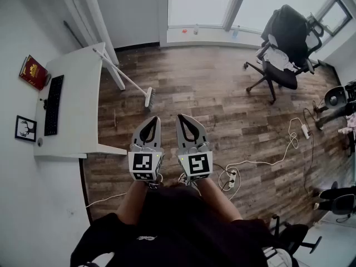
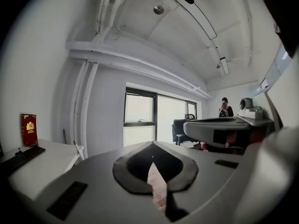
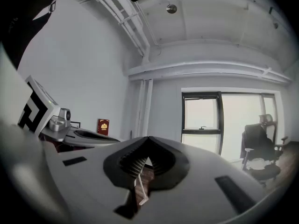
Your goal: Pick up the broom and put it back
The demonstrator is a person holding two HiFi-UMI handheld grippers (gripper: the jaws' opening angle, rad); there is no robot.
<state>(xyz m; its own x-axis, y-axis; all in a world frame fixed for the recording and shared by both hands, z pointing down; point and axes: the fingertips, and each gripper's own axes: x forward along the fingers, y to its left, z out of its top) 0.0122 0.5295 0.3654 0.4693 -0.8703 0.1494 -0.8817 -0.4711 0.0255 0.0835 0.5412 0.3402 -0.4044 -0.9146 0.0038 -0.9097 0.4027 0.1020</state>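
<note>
The broom (image 1: 125, 77) leans with its white handle against the desk's corner and its head on the wooden floor, at the upper left of the head view. My left gripper (image 1: 151, 119) and right gripper (image 1: 183, 117) are held side by side in front of my body, pointing at the far wall, short of the broom head and to its right. Both are shut and hold nothing. In the left gripper view the left gripper (image 2: 152, 143) has its jaws together. Through the narrow slit of the right gripper (image 3: 148, 138) a sliver of the broom (image 3: 140, 188) shows.
A white desk (image 1: 78, 93) at the left carries a black keyboard (image 1: 54, 104); a red book (image 1: 33, 72) and a framed picture (image 1: 25, 128) lie beside it. A black office chair (image 1: 283, 43) stands at the back right. A power strip with white cables (image 1: 231, 178) lies near my right side.
</note>
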